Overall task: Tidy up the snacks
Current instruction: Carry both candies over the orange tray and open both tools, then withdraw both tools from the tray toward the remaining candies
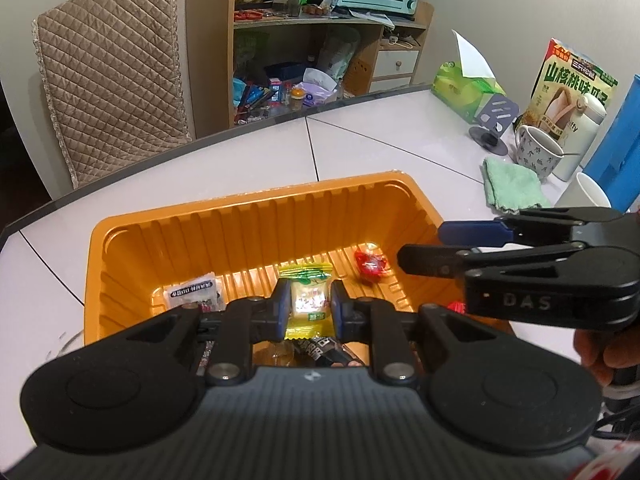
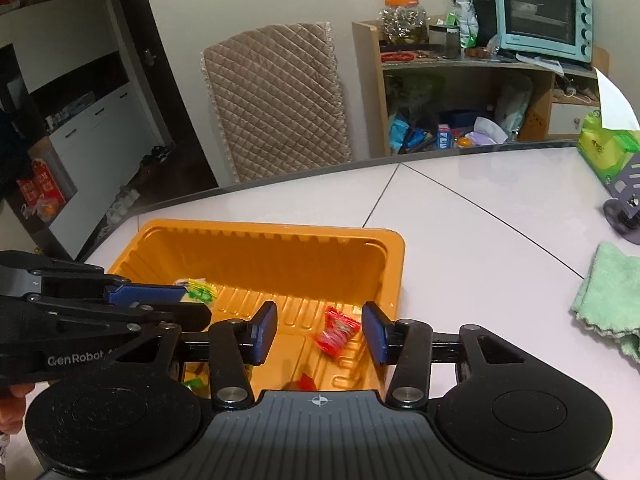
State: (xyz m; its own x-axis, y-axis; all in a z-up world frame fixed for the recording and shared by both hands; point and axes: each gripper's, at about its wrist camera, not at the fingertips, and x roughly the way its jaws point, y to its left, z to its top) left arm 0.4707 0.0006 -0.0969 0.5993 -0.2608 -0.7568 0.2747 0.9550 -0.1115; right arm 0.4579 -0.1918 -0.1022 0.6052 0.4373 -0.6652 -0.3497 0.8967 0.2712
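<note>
L gripper pinching a yellow candy over the orange tray, R gripper spread wide.

We see the L gripper (image 1: 307, 306) w/ jaws clamped on a yellow-wrapped candy (image 1: 307, 300) above the orange tray (image 1: 248, 220); the R gripper (image 2: 319, 332) hangs open, nothing between its jaws, over a red candy (image 2: 335, 332) on the tray floor. A white sachet (image 1: 194, 293) lies at 9 o'clock of the held candy, green cloth (image 1: 510, 188) at 2 o'clock, outside the tray.

Bright indoor light (perhaps overhead), fisheye-warped edges
</note>
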